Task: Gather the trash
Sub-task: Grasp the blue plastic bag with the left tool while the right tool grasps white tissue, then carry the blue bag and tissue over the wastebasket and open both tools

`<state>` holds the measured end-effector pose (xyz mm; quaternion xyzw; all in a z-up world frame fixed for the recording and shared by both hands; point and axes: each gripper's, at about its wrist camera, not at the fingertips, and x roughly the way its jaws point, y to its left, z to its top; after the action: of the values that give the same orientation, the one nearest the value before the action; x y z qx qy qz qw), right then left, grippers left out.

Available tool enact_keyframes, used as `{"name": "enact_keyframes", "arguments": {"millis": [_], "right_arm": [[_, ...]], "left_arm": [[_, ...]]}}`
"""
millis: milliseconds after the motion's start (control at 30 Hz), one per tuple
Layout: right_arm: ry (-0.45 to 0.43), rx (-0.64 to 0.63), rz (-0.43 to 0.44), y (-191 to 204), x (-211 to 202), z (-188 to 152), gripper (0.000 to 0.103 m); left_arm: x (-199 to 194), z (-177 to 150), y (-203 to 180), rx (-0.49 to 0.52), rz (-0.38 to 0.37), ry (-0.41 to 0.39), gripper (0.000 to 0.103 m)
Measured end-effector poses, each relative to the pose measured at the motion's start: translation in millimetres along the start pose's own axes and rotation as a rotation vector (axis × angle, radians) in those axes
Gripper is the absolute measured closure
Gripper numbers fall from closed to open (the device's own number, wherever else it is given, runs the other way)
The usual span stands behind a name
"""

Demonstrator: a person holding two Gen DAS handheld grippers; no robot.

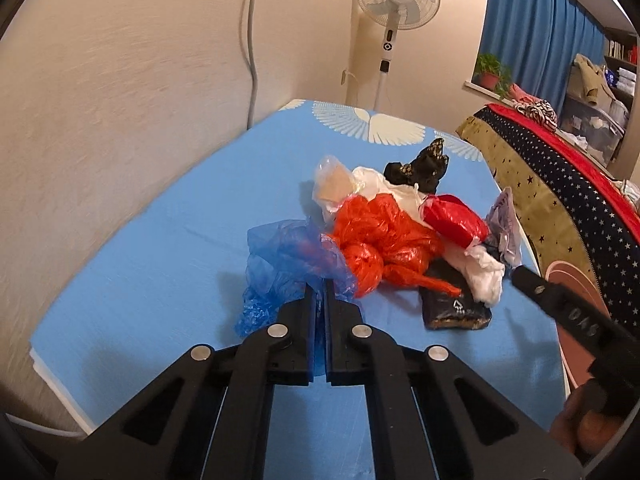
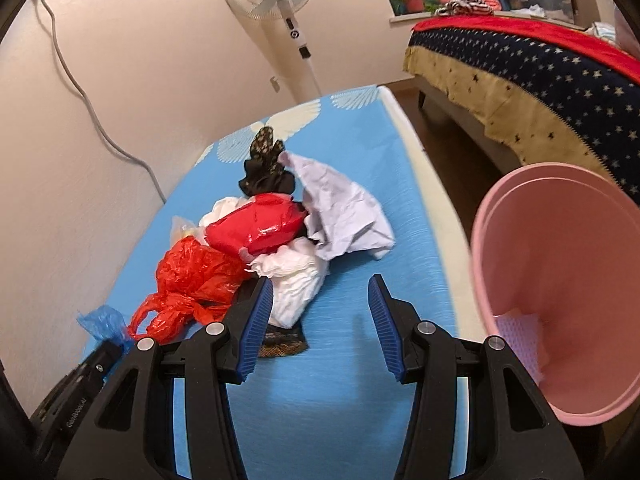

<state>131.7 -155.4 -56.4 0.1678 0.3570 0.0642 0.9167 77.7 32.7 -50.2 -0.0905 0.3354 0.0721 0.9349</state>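
While the left gripper (image 1: 319, 300) is pinching a fold of the blue plastic bag (image 1: 280, 264) between its pressed-together jaws, the right gripper (image 2: 320, 320) is hanging with its jaws spread wide and nothing between them, low over the blue tabletop (image 2: 352, 420). I am looking at a heap of trash lying mid-table: an orange bag (image 2: 192, 276), a red wrapper (image 2: 256, 228), a white crumpled bag (image 2: 296, 284), a sheet of pale paper (image 2: 344, 208) and a dark wrapper (image 1: 456, 304) partly buried underneath. What the coming move is turning on, I would say, is where the pink bin (image 2: 560, 280) is sitting: off the table's right edge, just beside the right gripper and on the far side of the heap from the left one (a little pale litter is lying in its bottom). So the blue bag, lying at the heap's left end, is facing a carry across the whole pile. The right gripper is nearer both the white bag, just ahead and left of its fingers, and the bin.
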Motion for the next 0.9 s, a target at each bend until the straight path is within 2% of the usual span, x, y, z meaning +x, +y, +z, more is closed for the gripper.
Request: {"name": "enact_keyframes", "arguments": {"millis": [167, 267, 400, 433, 900], "right_arm": [[0.045, 0.002, 0.002, 5, 18, -2, 0.053], [0.063, 0.002, 0.013, 9, 24, -4, 0.059], [0.077, -0.011, 0.033, 11, 27, -4, 0.088], [0.073, -0.019, 0.033, 12, 26, -4, 0.091], [0.002, -0.094, 0.036, 16, -23, -1, 0.095]], "left_arm": [[9, -1, -1, 0.005, -0.006, 0.02, 0.1], [10, 0, -1, 0.002, -0.007, 0.02, 0.1], [11, 0, -1, -0.001, -0.01, 0.022, 0.1], [11, 1, -2, 0.0, -0.012, 0.024, 0.1], [-11, 4, -11, 0.003, -0.088, -0.033, 0.1]]}}
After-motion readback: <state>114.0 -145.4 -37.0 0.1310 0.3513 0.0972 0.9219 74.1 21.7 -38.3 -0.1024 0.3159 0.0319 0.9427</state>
